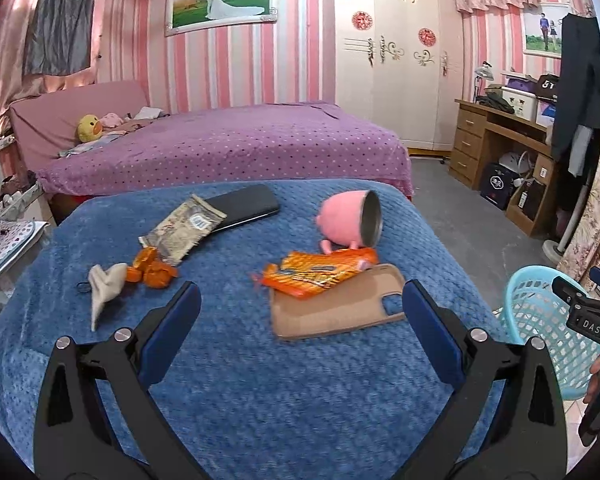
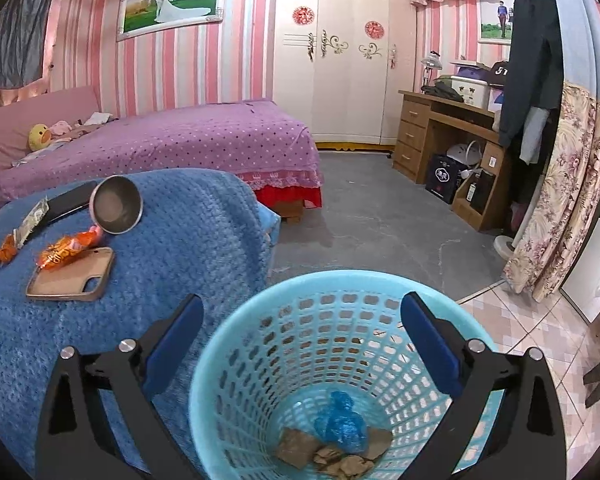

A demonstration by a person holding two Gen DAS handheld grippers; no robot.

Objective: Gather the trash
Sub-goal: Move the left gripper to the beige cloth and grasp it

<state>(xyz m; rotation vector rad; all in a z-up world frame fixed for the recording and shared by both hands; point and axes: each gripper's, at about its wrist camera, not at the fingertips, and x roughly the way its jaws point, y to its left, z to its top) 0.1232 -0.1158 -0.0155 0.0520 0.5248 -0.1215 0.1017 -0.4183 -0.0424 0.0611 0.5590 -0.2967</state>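
On the blue blanket (image 1: 260,380) lie an orange snack wrapper (image 1: 316,272), a grey-brown wrapper (image 1: 184,230), small crumpled orange wrappers (image 1: 152,270) and a crumpled tissue (image 1: 106,286). My left gripper (image 1: 300,296) is open and empty, hovering near the orange snack wrapper. My right gripper (image 2: 300,312) is open and empty above the light blue trash basket (image 2: 244,344), which holds a blue bag (image 2: 340,424) and brown scraps (image 2: 332,456). The basket also shows in the left wrist view (image 1: 540,320), with the right gripper (image 1: 584,304) over it.
A tan phone case (image 1: 336,304), a tipped pink cup (image 1: 352,220) and a black phone (image 1: 244,206) lie on the blanket. A purple bed (image 1: 228,144) stands behind. A wooden desk (image 2: 440,132), white wardrobe (image 2: 340,60) and grey floor (image 2: 380,220) are to the right.
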